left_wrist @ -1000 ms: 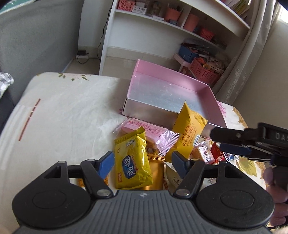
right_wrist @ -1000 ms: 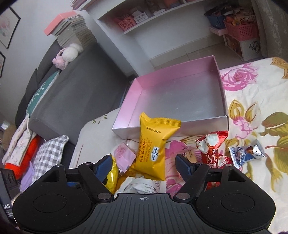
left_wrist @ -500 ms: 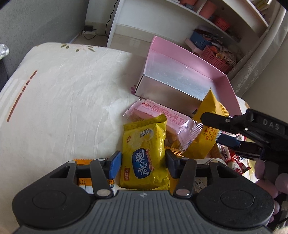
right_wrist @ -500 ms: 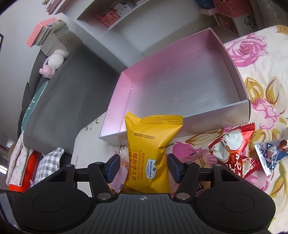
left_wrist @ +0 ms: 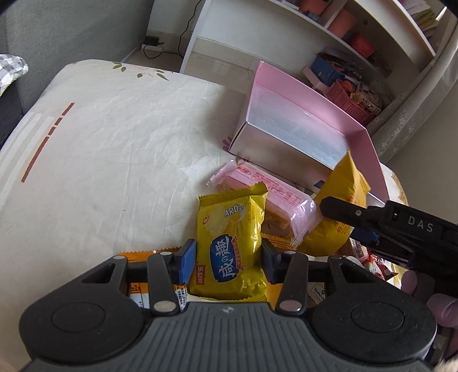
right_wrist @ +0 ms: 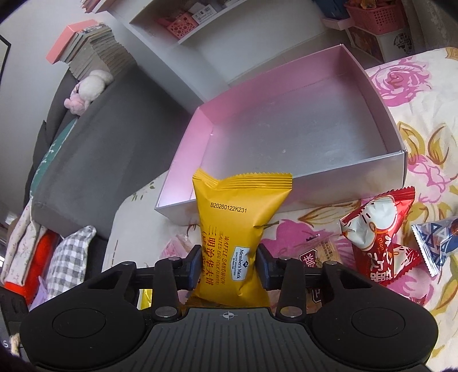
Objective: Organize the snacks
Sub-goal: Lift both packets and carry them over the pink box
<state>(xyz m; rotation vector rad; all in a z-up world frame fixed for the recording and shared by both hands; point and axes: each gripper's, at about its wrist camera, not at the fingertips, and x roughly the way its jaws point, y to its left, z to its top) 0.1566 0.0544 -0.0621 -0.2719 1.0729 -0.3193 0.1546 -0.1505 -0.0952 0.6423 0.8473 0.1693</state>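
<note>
Left wrist: left gripper [left_wrist: 229, 259] closing on yellow cracker packet [left_wrist: 230, 246]; right gripper [right_wrist: 228, 264] closing on orange waffle-sandwich packet [right_wrist: 237, 231], both pinched.

White shelving unit [left_wrist: 286, 37] far ahead of the left claw, upper right: orange pots [left_wrist: 342, 21], pink baskets [left_wrist: 347, 98], a blue box [left_wrist: 326, 70]. Power strip and cable [left_wrist: 153, 43] on the floor, ahead and left. Pale curtain [left_wrist: 415, 114] far right. Grey sofa [right_wrist: 94, 120] ahead and left of the right claw; pink-and-white plush toy [right_wrist: 88, 90] on its back, book stack [right_wrist: 91, 48] just beyond. Checked cushion [right_wrist: 68, 257] close on the left.
</note>
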